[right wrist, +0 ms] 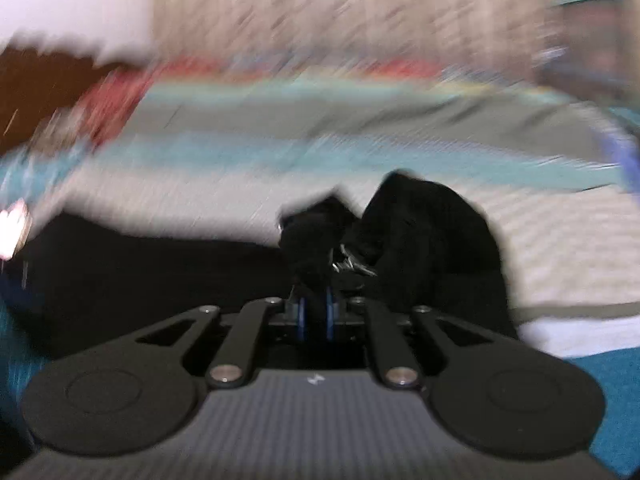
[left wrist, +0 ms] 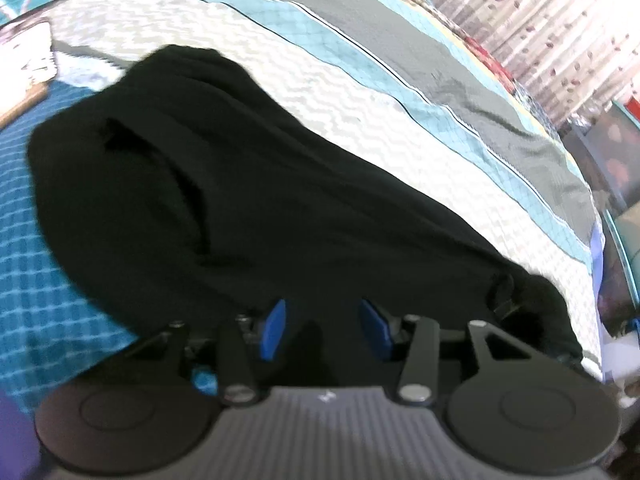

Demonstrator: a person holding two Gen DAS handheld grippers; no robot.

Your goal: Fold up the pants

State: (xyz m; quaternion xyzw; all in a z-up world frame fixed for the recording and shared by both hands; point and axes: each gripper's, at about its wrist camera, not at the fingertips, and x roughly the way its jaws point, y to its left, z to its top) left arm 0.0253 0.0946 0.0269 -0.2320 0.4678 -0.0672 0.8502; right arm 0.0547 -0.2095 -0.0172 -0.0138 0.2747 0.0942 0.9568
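The black pants lie in a long bunched strip across the bed, running from upper left to lower right in the left wrist view. My left gripper is open, its blue pads apart, right at the near edge of the cloth with black fabric between and under them. In the blurred right wrist view, my right gripper is shut on a bunched end of the pants, which rises in front of the blue pads.
The bed carries a quilt with a white chevron panel, teal and grey bands and a teal checked part. A patterned curtain hangs beyond the far edge. A pale object lies at upper left.
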